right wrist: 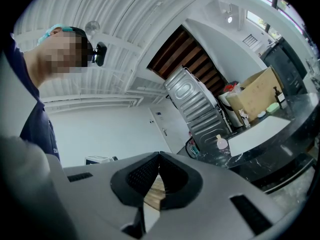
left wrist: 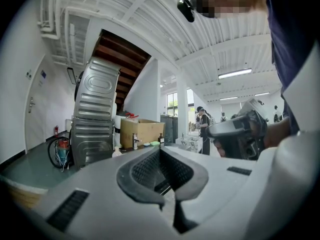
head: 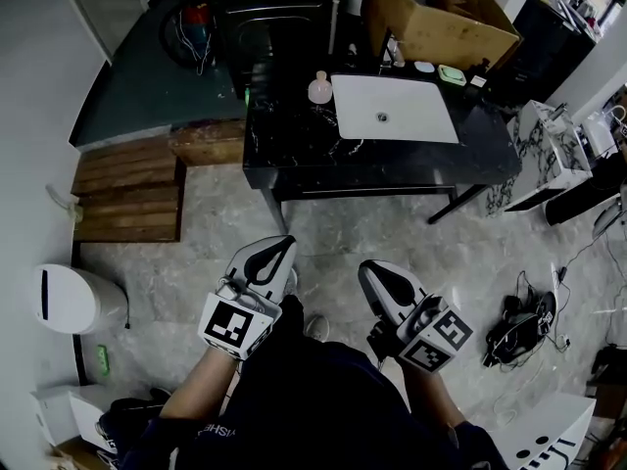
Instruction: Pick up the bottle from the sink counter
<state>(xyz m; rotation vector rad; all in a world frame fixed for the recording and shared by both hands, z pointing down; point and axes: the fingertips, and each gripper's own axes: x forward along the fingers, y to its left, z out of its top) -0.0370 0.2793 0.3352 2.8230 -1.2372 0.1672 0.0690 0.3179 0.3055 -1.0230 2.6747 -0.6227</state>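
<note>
A pale pink bottle (head: 319, 88) stands upright on the black marbled counter (head: 294, 150), just beside the left edge of the white sink (head: 416, 116) and not touching it. Behind the sink a faucet (head: 392, 52) rises at the back rim. A small green dish (head: 452, 74) lies at the sink's far right corner, and a cardboard box (head: 436, 13) stands just beyond that. Both grippers hang low over the grey floor (head: 343, 218), well short of the sink on the near side of the counter and well apart from the bottle. The left gripper (head: 285, 243) has its jaws pressed together with nothing between them, its tip pointing toward the sink. The right gripper (head: 369, 266) sits just beside it, its jaws likewise closed and empty. In the right gripper view the bottle (right wrist: 221, 143) shows left of the sink's white rim. In the left gripper view it (left wrist: 116, 152) is a small shape in front of the box. Wooden steps (head: 127, 189) lie on the floor far to the left of the sink. A white bin (head: 78, 300) stands nearer the person on that same side.
</note>
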